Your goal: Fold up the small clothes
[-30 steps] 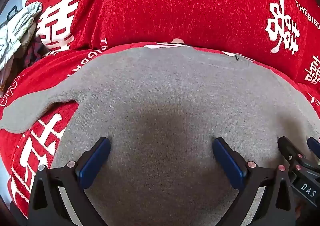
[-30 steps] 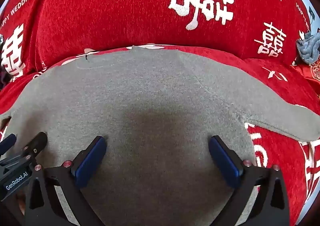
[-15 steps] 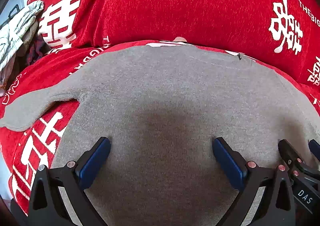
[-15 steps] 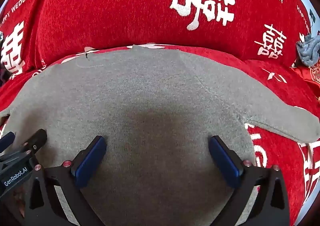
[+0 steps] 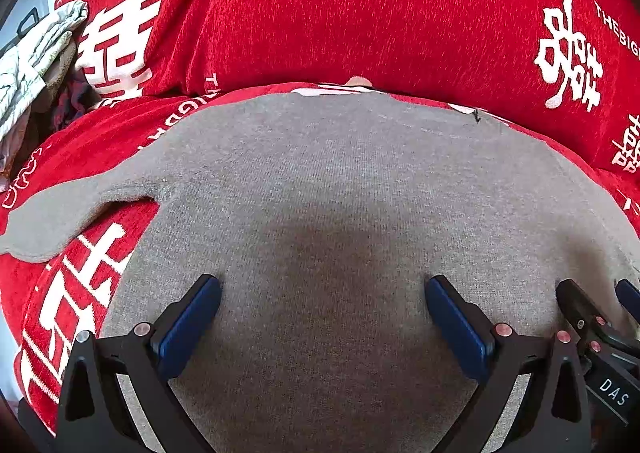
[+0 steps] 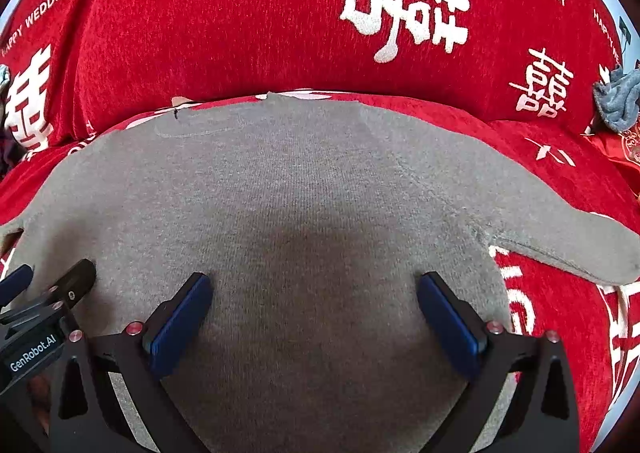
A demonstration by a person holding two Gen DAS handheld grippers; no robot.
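The left gripper [image 5: 322,293] and right gripper [image 6: 314,291] hover side by side over the grey top [image 5: 340,193], each with its blue-padded fingers spread wide apart, holding nothing. The grey top lies flat, sleeves out, on the red cover [image 6: 240,33]; a grey-blue cloth [image 6: 618,101] sits beyond its right sleeve

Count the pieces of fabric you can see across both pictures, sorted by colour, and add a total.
Grey: 2, the flat grey top and a crumpled blue-grey cloth
Red: 1, the red cover with white print
Pale patterned: 1, a bundle at the left edge
Total: 4
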